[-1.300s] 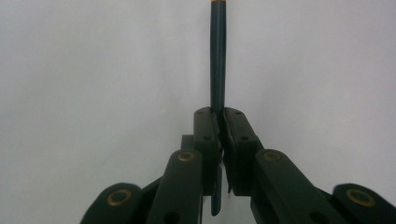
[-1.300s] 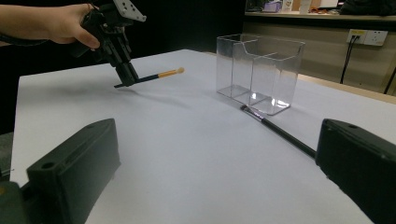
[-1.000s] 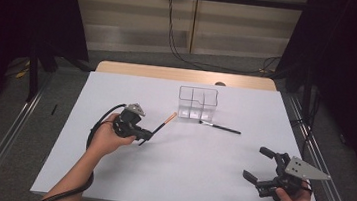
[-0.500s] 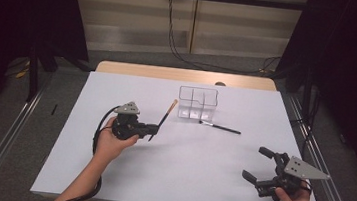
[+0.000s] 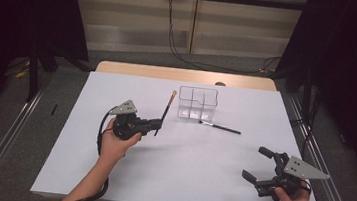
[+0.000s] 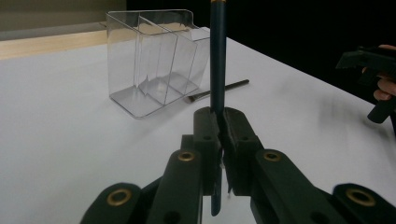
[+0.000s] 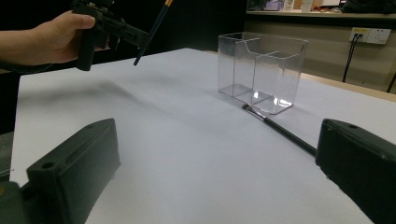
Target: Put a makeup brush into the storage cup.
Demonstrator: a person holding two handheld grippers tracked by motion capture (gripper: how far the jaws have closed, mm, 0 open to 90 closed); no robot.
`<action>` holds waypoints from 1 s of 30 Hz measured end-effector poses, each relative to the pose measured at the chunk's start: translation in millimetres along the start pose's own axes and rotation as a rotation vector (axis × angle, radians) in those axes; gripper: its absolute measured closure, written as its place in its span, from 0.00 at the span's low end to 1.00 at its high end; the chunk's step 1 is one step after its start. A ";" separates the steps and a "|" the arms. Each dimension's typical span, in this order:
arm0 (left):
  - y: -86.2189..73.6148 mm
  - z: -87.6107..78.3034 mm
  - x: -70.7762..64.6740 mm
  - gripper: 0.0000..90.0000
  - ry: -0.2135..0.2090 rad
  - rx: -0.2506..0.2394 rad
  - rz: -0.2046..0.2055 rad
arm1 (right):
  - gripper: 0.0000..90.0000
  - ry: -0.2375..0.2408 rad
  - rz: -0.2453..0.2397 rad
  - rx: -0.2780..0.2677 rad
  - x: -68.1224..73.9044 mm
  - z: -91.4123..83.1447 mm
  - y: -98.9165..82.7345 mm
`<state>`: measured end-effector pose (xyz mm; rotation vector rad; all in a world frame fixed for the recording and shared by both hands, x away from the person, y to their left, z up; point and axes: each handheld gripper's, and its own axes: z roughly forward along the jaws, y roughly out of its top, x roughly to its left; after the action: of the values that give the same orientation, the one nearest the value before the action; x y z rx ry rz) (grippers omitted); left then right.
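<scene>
The left gripper has its jaws clamped on a dark brush; seen in the left gripper view, the brush stands up between the two jaw tips, its lower end poking out below them. Beyond the jaws and a little to their left in that view stands a clear plastic organizer with dividers, on the white table. A second brush lies flat just in front of the organizer. The right gripper hovers low over the table, well apart from both, jaws wide open and holding nothing.
</scene>
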<state>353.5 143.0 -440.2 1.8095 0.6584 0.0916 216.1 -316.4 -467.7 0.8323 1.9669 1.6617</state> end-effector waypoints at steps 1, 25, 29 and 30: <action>0.4 0.4 -0.6 0.94 -0.003 -0.003 0.003 | 0.00 0.000 0.000 0.001 0.0 0.1 0.0; 7.0 19.6 -20.7 0.94 -0.072 -0.042 0.028 | 0.00 0.001 -0.001 0.002 -0.1 0.2 0.0; 6.5 23.9 -25.4 0.94 -0.086 -0.048 0.037 | 0.00 0.001 -0.002 0.001 -0.2 0.3 0.3; 6.3 24.7 -26.0 0.94 -0.090 -0.050 0.035 | 0.00 0.000 -0.003 0.001 -0.2 0.3 0.5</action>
<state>343.5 108.2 -436.4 1.7665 0.5563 0.0496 216.5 -316.3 -467.3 0.8299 1.9677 1.6594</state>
